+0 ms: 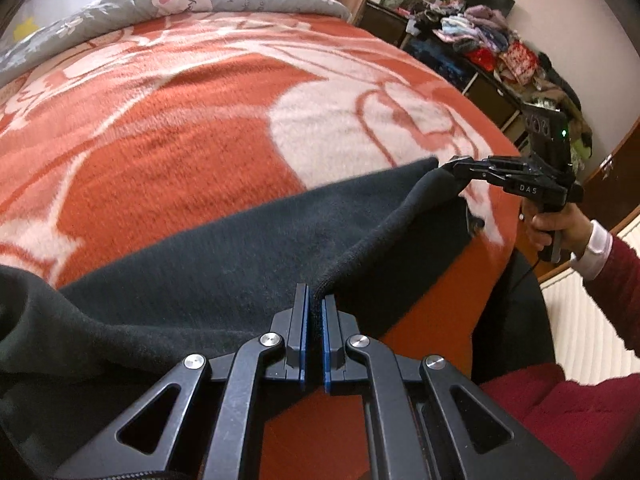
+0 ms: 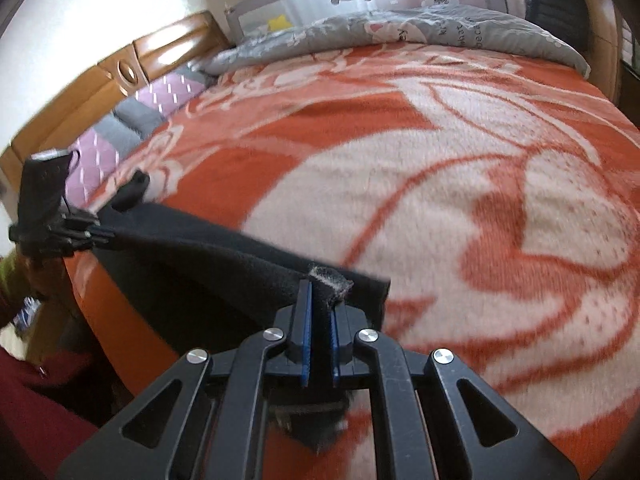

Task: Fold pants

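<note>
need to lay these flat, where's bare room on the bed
Bare: the orange-and-white blanket from the dark fleece pants up to the grey printed quilt. Crowded: the near edge, where both claws grip the pants.

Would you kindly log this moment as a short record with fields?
surface: orange-and-white blanket on a bed
garment: dark pants, edge lifted, rest lying on the blanket
left gripper: shut on the pants edge
right gripper: shut on the pants edge
edge between grippers: stretched fairly taut
beyond: grey quilt
</note>
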A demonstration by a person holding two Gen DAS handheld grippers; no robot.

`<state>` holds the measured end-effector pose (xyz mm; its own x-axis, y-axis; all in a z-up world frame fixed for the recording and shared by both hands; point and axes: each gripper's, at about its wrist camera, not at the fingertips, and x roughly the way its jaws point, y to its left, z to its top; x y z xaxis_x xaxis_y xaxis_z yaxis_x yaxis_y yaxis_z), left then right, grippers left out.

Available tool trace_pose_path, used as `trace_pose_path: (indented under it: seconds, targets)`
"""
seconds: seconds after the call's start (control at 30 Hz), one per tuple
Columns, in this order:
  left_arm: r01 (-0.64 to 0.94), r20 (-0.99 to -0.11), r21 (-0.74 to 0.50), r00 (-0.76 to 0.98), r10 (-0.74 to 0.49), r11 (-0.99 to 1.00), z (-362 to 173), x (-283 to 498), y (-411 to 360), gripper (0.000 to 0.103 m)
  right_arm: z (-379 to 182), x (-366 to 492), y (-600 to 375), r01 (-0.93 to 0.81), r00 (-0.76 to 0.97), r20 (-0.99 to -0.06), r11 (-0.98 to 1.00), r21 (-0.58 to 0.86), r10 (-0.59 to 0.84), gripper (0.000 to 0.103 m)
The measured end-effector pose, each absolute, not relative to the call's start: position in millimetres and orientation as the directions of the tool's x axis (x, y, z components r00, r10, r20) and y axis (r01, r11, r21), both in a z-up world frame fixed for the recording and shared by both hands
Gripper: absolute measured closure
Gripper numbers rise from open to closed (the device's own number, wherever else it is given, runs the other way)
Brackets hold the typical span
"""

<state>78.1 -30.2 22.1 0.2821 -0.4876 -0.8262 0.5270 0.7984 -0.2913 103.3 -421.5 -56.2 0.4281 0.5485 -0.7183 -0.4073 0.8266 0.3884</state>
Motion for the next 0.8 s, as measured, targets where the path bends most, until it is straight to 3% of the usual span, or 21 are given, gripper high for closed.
trace_pose_path:
  seconds: [0.17,0.37,0.6,0.8]
  targets:
    - [0.539,-0.837,-0.281,0.268,-0.478,0.794,11,67,-32,0.099,-59,86,-419,-0.411,0.440,-0.741,0.847,0.336,0.507,0.095]
    - [0.511,-0.867,-0.309,0.196,-0.459,0.802,-19,64,-33,0.098,-75,83,-421,-0.369,0.352,-0.791,0.851,0.375,0.501,0.095]
    - [0.463,-0.856,-0.349,0.195,-0.478,0.815,-18,57,-27,0.082,-69,62,-423,-0.328,0.333,-0.816,0.869,0.370,0.473,0.094]
    - [0.380,-0.842,-0.382,0.233,-0.487,0.842,-10,48,-6,0.067,-43,52,-428,-0.282,0.398,-0.784,0.876,0.391,0.477,0.093]
